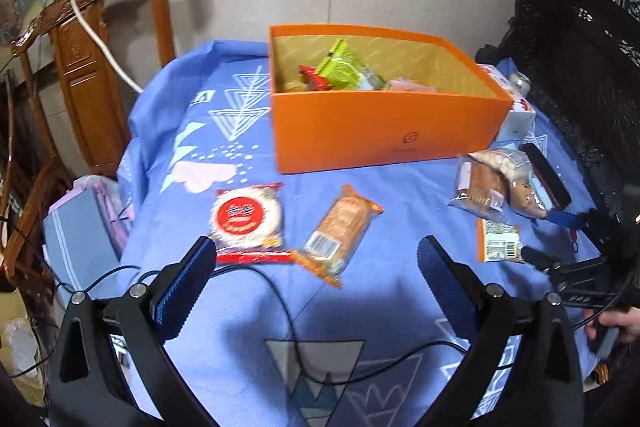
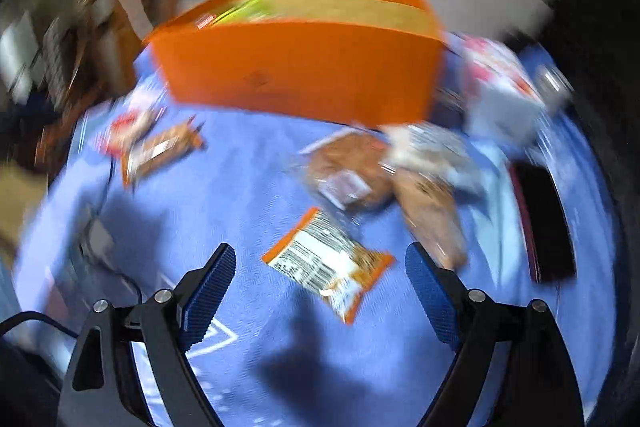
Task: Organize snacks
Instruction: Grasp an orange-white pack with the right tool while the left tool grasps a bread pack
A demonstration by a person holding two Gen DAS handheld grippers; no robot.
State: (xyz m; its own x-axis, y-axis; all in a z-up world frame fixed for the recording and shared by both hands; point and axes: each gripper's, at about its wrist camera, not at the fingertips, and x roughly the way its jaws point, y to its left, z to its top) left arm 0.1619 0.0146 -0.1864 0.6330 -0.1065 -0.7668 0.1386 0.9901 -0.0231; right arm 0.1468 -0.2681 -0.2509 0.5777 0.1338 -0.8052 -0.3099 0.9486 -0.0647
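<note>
Above blue cloth (image 1: 248, 307): left tongs (image 1: 316, 259) wide open, empty; right tongs (image 2: 320, 267) wide open, empty.

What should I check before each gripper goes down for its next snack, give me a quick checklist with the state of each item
1. Left gripper open and empty: ok.
2. Right gripper open and empty: ok.
3. Left target in line: ok, the round red snack pack and the orange wafer pack lie just ahead of the fingers.
4. Right target in line: ok, the orange-edged packet lies between the fingers' line.
5. Room left in the orange box: ok, its right half looks free.
6. Cable on the cloth clear of the left fingers: cannot tell.
</note>
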